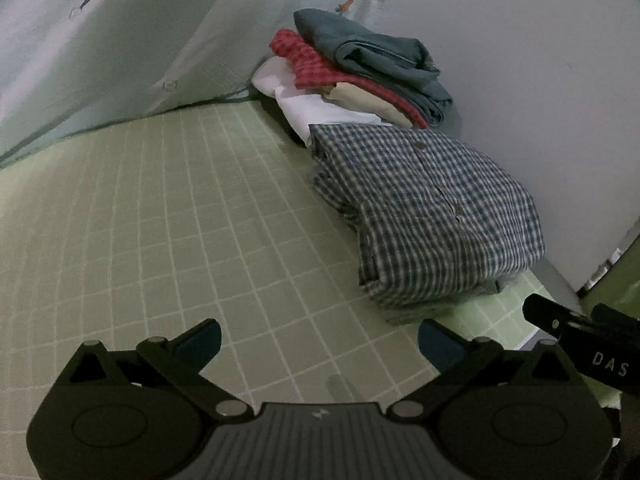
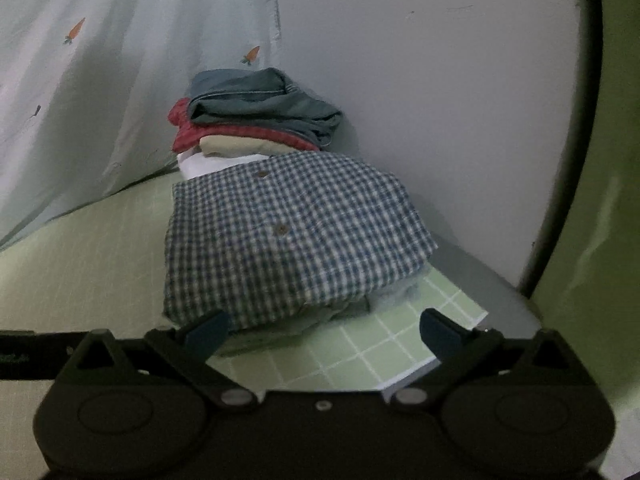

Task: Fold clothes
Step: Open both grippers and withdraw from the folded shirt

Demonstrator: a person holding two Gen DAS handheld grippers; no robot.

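Note:
A folded blue-and-white checked shirt (image 1: 432, 208) lies on the green gridded mat (image 1: 160, 220) near the right wall, buttons up. It also shows in the right wrist view (image 2: 296, 248). Behind it stands a stack of folded clothes (image 1: 360, 72): a blue-grey garment on top, then red checked, cream and white ones; the stack also shows in the right wrist view (image 2: 256, 120). My left gripper (image 1: 320, 340) is open and empty above the mat, left of the shirt. My right gripper (image 2: 324, 330) is open and empty just in front of the shirt's near edge.
A pale curtain with carrot prints (image 2: 100, 80) hangs at the back left. A grey wall (image 2: 440, 100) closes the right side. The mat's front right corner (image 2: 460, 320) ends near the wall. The right gripper's body (image 1: 592, 344) shows at the left view's right edge.

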